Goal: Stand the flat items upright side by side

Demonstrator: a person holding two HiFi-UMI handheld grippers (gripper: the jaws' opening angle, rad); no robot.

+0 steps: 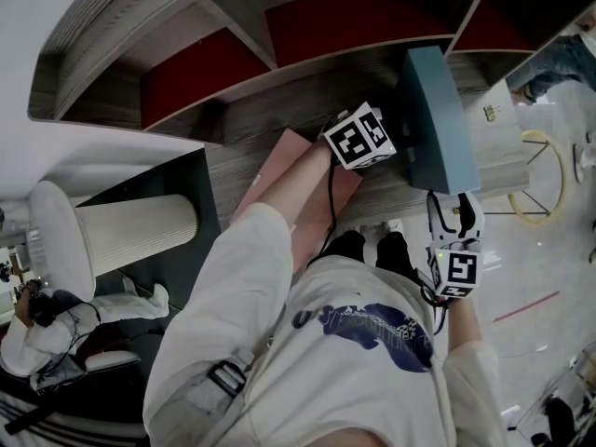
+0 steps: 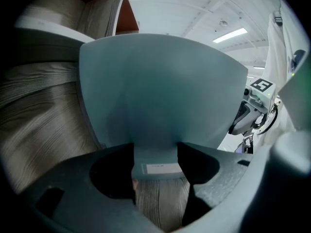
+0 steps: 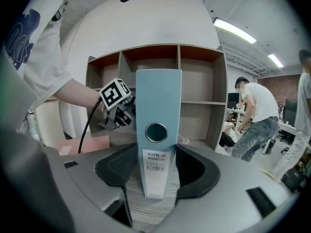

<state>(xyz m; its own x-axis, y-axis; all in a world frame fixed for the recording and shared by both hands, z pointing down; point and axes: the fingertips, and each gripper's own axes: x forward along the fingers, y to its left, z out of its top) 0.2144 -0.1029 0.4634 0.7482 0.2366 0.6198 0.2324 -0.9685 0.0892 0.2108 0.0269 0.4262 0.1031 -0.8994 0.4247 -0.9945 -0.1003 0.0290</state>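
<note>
Head view — left gripper [image 1: 391, 138] outstretched, clamping binder [image 1: 442, 110]

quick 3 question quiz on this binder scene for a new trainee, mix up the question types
1. Which part of the teal binder sits between the jaws of the right gripper? A: the spine. B: a loose page. C: an open ring.
2. True or false: the pink folder stands upright beside the binder.
3. What is the left gripper closed on?

Key: 1: A. 2: false, it lies flat. 3: the teal binder.
</note>
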